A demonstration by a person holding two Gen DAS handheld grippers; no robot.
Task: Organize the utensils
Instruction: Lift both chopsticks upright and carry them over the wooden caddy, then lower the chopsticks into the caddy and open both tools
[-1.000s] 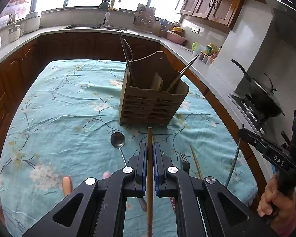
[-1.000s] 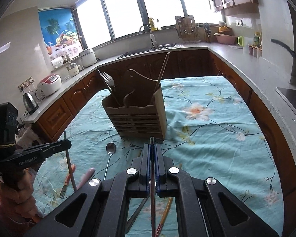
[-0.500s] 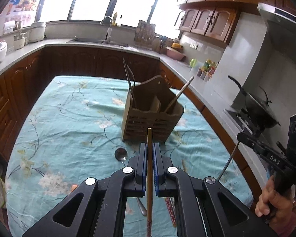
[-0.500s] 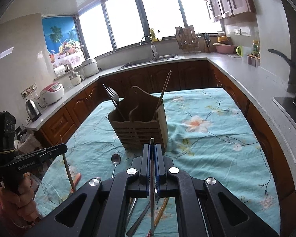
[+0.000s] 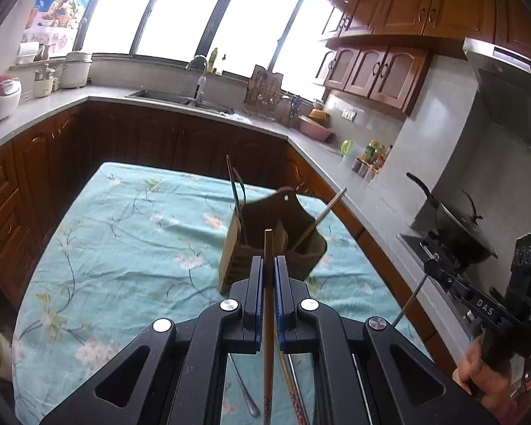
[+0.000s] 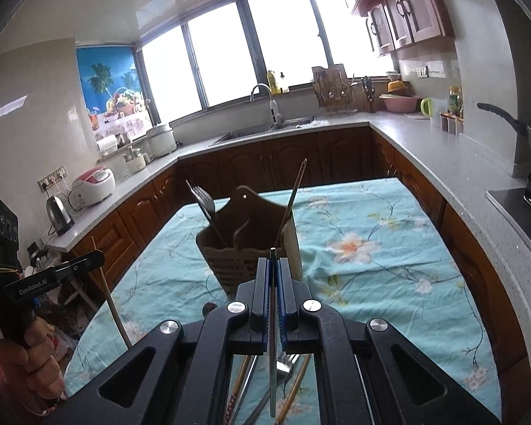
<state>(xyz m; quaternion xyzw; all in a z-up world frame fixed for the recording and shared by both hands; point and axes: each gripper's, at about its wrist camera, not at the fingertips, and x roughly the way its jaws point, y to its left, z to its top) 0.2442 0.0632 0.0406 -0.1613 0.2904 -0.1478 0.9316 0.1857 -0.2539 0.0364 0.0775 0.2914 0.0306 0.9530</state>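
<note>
A brown wooden utensil holder point(image 5: 301, 248) point(image 6: 244, 244) stands on the teal flowered tablecloth point(image 5: 124, 233), with a fork point(image 6: 201, 194) and chopsticks point(image 6: 297, 184) sticking out of it. My left gripper point(image 5: 269, 264) is shut on a wooden chopstick point(image 5: 267, 318) that points at the holder from above the table. My right gripper point(image 6: 272, 265) is shut on a thin metal chopstick point(image 6: 272, 336), also aimed at the holder. Each gripper shows in the other's view, the left gripper point(image 6: 88, 260) and the right gripper point(image 5: 437, 271), lifted off the cloth.
Loose utensils lie on the cloth under the grippers: a fork point(image 6: 286, 364), chopsticks point(image 5: 295, 393) and a spoon handle point(image 5: 244, 389). A black wok point(image 5: 456, 226) sits on the stove at the right. Dark wood cabinets and a grey counter point(image 6: 442, 148) ring the table.
Both grippers have risen with their chopsticks and tipped upward. The holder now sits lower and smaller in both views, and the loose utensils have slid under the jaws.
</note>
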